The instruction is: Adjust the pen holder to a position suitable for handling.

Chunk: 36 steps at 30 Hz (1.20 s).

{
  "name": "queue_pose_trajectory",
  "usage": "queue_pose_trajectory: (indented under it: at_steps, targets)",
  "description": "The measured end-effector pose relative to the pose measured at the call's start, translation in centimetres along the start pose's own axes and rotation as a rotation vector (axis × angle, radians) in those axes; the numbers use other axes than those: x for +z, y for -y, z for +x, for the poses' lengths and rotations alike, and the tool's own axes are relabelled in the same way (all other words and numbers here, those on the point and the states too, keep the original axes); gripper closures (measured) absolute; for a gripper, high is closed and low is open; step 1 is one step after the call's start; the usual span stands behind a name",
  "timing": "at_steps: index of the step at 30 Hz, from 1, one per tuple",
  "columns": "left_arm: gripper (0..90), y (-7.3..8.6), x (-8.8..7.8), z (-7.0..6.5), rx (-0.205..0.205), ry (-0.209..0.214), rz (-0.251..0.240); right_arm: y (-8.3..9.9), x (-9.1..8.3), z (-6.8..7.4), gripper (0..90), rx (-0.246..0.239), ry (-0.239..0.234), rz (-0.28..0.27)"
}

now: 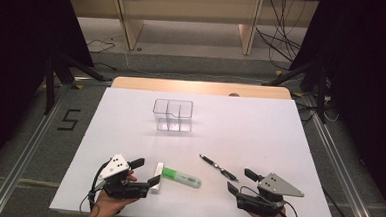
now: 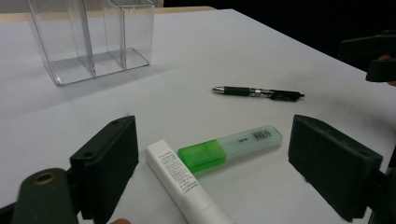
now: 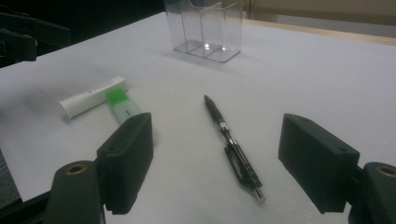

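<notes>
The left gripper (image 1: 145, 171) rests with its jaws spread wide and nothing between the pads, just beside the white tube (image 1: 158, 177) and the green highlighter (image 1: 181, 178) that touches it. The right gripper (image 1: 241, 181) is likewise released, just beside the black pen (image 1: 219, 168). All three lie well nearer the person than the clear plastic organizer (image 1: 172, 115).

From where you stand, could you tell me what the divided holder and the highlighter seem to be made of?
Divided holder: apparently clear, glossy hard plastic; the table shows through its walls and edges catch light.
Highlighter: likely plastic; a frosted, translucent barrel with a brighter green end, satin rather than shiny.
</notes>
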<state>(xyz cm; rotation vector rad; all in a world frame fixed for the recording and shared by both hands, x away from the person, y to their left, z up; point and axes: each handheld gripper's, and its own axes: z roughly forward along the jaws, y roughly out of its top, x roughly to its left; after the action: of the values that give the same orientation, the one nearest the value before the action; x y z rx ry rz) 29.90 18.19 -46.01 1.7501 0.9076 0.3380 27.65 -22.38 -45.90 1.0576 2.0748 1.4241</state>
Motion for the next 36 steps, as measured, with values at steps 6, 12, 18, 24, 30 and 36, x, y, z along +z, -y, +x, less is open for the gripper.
queue_pose_trajectory:
  at_steps: [6,12,18,24,30,36]
  targets:
    - [15.7,0.0,0.1,0.1,-0.007,-0.005,0.003,0.0,-0.1,0.0,27.5,0.005,0.0,-0.003]
    - [15.7,-0.5,0.3,0.9,-0.042,-0.01,-0.007,0.0,-0.1,-0.1,27.7,0.007,0.004,-0.005]
    - [15.7,-1.6,1.2,2.0,-0.063,-0.044,0.016,-0.1,-0.2,-0.3,28.0,0.01,0.01,-0.012]
    - [16.0,-3.3,1.8,3.9,-0.058,-0.095,0.032,-0.2,-0.1,-0.3,28.0,0.013,0.012,-0.013]
    - [15.9,-4.6,3.0,6.1,-0.089,-0.163,0.059,-0.2,-0.2,-0.4,28.2,0.013,0.015,-0.013]
    - [18.4,-5.4,4.1,7.7,-0.133,-0.218,0.098,-0.1,-0.1,-0.5,28.5,0.011,0.017,-0.007]
